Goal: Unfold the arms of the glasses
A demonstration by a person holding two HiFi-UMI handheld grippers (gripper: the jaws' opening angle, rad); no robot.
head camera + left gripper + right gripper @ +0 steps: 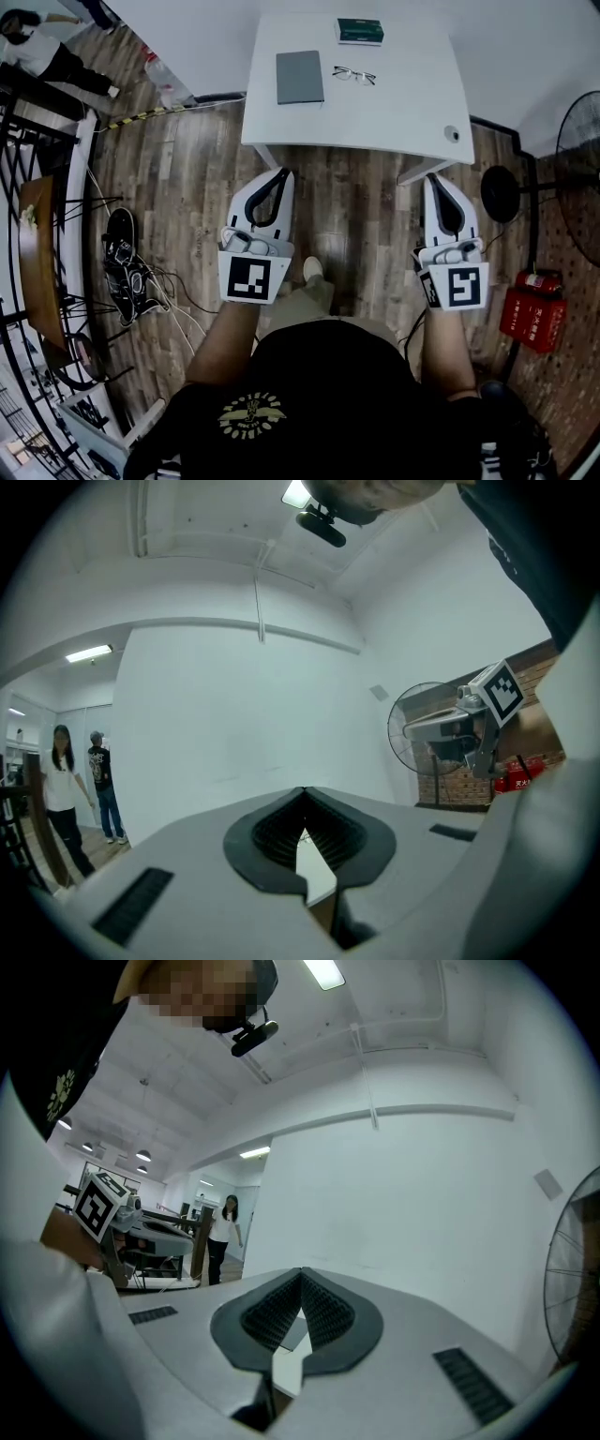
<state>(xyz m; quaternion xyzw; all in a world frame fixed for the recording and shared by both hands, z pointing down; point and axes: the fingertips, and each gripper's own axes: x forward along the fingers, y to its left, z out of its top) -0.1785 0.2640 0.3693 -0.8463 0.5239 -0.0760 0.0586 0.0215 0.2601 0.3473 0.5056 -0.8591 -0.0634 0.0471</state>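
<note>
A pair of thin dark-framed glasses [354,75] lies on the white table [375,122], right of the middle. I cannot tell how its arms stand. Both grippers hover over the wooden floor, short of the table's near edge and pointing toward it. The left gripper [283,172] has its jaws shut with nothing between them, and so does the right gripper [436,178]. In the left gripper view the left gripper [303,789] shows tips that meet, with a white wall beyond. The right gripper view shows the right gripper [301,1269] the same way.
A grey notebook [300,77] lies left of the glasses and a green box [360,31] sits at the table's far edge. A standing fan [581,169] and red fire extinguishers [534,314] are at the right. Shoes and cables [122,267] lie on the floor at the left. A person [42,52] is at the far left.
</note>
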